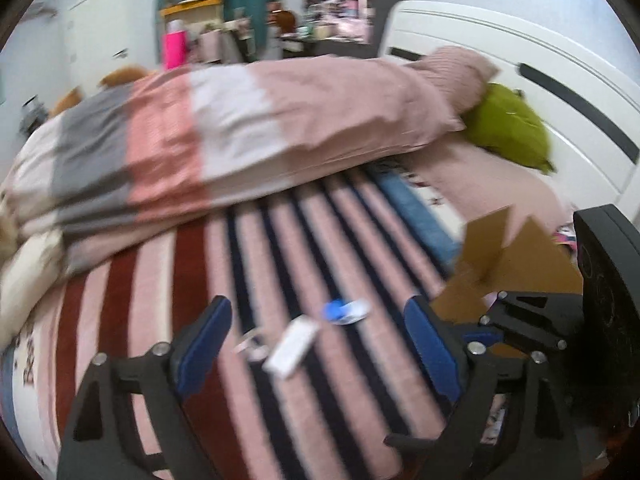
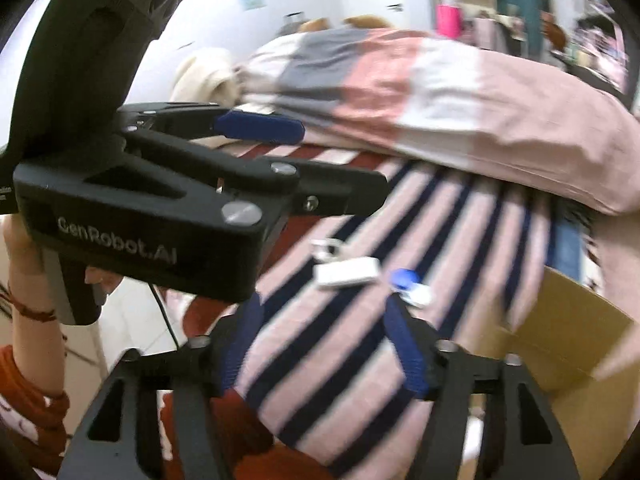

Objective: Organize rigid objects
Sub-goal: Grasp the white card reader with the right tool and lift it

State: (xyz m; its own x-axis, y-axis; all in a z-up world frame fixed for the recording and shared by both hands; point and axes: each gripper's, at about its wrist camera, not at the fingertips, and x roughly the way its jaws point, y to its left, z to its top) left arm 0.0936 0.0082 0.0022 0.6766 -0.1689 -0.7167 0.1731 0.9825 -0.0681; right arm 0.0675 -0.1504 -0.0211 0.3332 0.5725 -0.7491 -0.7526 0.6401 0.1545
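Three small things lie on the striped bedspread [image 1: 304, 240]: a white rectangular block [image 1: 292, 346], a blue-and-white item [image 1: 345, 311] and a small clear clip-like piece [image 1: 250, 343]. My left gripper [image 1: 316, 340] is open, its blue pads either side of them, just above the bed. In the right wrist view the white block [image 2: 347, 273], the blue-and-white item [image 2: 410, 286] and the small clear piece [image 2: 326, 249] lie just ahead of my right gripper [image 2: 324, 336], which is open and empty. The left gripper [image 2: 304, 164] shows there from the side, at the left.
An open cardboard box stands at the right of the bed [image 1: 516, 264], also in the right wrist view [image 2: 568, 340]. A folded pink, grey and white quilt [image 1: 240, 128] lies behind the things. A green cushion [image 1: 508, 124] rests by the white headboard [image 1: 540, 64].
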